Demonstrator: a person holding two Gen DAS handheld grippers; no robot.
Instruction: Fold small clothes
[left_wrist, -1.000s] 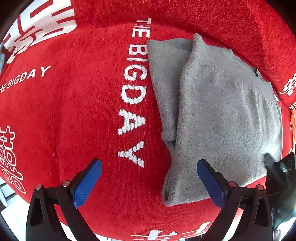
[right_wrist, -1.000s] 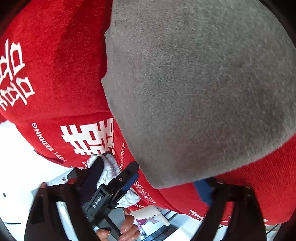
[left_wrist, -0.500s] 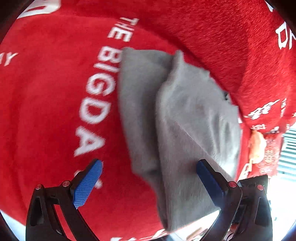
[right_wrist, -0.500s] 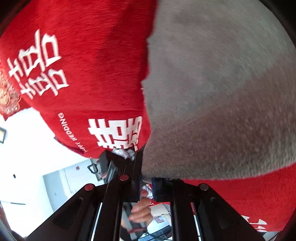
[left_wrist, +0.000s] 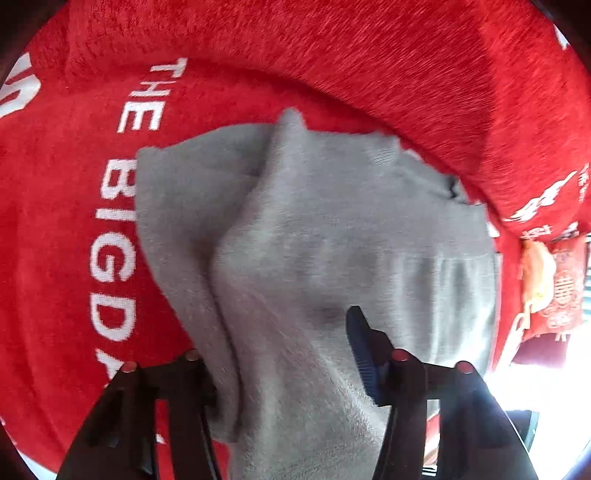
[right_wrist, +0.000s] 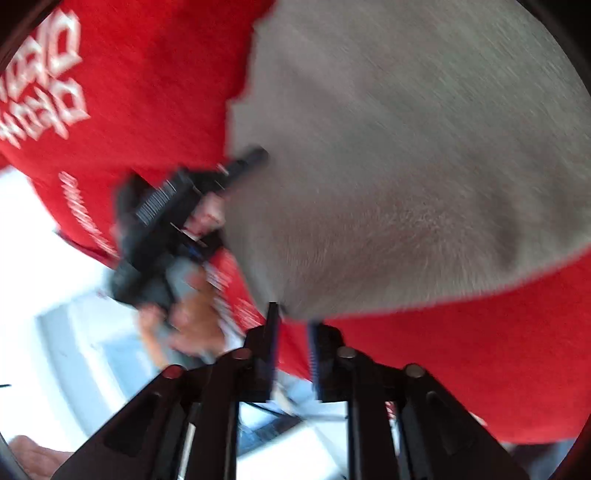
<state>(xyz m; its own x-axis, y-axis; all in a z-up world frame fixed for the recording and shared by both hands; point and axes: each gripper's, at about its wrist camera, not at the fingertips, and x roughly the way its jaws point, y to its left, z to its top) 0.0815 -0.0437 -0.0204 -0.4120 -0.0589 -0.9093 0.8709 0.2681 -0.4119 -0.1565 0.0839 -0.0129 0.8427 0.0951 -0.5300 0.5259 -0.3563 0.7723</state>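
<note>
A grey knitted garment (left_wrist: 332, 229), folded with one flap over another, lies on a red blanket (left_wrist: 55, 258). My left gripper (left_wrist: 284, 369) points steeply down at its near edge. Its jaws are closing with the bunched cloth between them. The cloth hides the left finger, and the blue right pad (left_wrist: 360, 347) rests against the fabric. In the blurred right wrist view the same garment (right_wrist: 406, 166) fills the upper right. My right gripper (right_wrist: 293, 336) is at the garment's lower corner, its jaws opening. A narrow gap between the pads shows red blanket.
White lettering (left_wrist: 110, 221) runs across the blanket. A raised red ridge (left_wrist: 369, 66) borders the far side. An orange and red ornament (left_wrist: 546, 273) hangs at the right. In the right wrist view a hand (right_wrist: 188, 317) holds the other gripper, with pale floor (right_wrist: 44, 295) beyond the blanket's edge.
My left gripper moved forward and down onto the garment and its jaws narrowed around the near edge. My right gripper shut on the garment's corner, then parted slightly and rose.
</note>
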